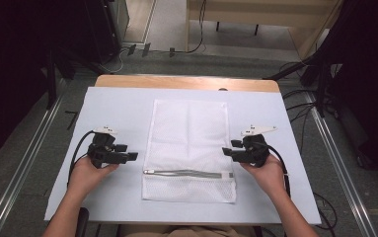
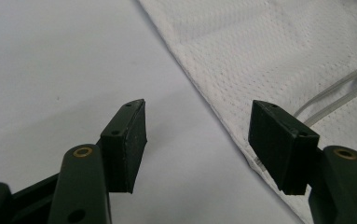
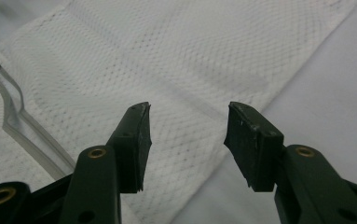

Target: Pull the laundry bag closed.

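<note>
Left tool (image 1: 131, 156) and right tool (image 1: 227, 151) both stand released, flanking a white mesh laundry bag (image 1: 189, 148) lying flat at the bench (image 1: 117, 106) centre, zipper (image 1: 189, 173) toward the near edge. Judged step: approach, nothing gripped. The next move likely calls for each tool to pinch its side hem.

Left gripper (image 1: 130, 156) and right gripper (image 1: 227, 150) face each other with jaws apart, each held low in one hand.
</note>
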A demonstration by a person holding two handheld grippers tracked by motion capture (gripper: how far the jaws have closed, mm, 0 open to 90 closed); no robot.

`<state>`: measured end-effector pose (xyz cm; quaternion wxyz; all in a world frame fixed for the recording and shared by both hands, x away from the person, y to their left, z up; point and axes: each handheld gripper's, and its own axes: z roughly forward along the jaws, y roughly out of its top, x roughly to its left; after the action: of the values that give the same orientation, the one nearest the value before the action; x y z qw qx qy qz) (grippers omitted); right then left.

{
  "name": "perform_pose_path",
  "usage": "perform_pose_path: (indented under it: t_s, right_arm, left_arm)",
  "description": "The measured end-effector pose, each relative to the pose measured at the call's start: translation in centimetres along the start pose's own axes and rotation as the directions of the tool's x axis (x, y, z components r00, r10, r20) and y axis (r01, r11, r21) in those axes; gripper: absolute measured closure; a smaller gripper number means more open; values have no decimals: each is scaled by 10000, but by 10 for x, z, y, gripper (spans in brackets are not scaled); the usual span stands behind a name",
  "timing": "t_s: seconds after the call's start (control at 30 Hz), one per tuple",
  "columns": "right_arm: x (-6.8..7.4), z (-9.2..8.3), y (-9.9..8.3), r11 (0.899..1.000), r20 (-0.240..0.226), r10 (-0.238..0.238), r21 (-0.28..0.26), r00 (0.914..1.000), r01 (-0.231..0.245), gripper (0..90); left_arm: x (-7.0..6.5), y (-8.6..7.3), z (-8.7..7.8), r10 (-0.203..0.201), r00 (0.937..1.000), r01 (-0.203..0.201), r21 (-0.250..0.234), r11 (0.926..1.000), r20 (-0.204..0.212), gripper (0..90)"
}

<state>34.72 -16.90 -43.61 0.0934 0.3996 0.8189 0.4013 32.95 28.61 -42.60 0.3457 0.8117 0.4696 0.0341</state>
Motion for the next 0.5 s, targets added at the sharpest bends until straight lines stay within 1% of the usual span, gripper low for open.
perform_pose_path:
  t_s: [0.13, 0.17, 0.2, 0.27, 0.47, 0.5]
  right_arm:
    - [8, 3, 4, 10000, -208, -88, 38, 9997, 89, 531]
    - [10, 4, 5, 10000, -281, -56, 76, 9996, 58, 537]
    - [12, 4, 6, 10000, -330, -61, 63, 9994, 63, 545]
    - [14, 5, 8, 10000, -406, -74, 58, 9991, 76, 556]
    - [21, 7, 13, 9997, -503, -257, -71, 9984, 253, 573]
    - [23, 8, 14, 9997, -549, -224, -58, 9982, 221, 578]
  left_arm:
    - [0, -3, -3, -39, 9999, 38, -24, 10000, -95, 375]
    - [0, -4, -4, -47, 10000, 46, -72, 10000, -66, 375]
    - [0, -5, -5, -107, 9999, 106, -112, 9999, -114, 375]
    - [0, -7, -8, -95, 9998, 93, -132, 9999, -147, 378]
    - [-1, -11, -12, -115, 9997, 111, -198, 9997, -203, 384]
    - [-1, -11, -12, -128, 9998, 125, -197, 9997, -179, 385]
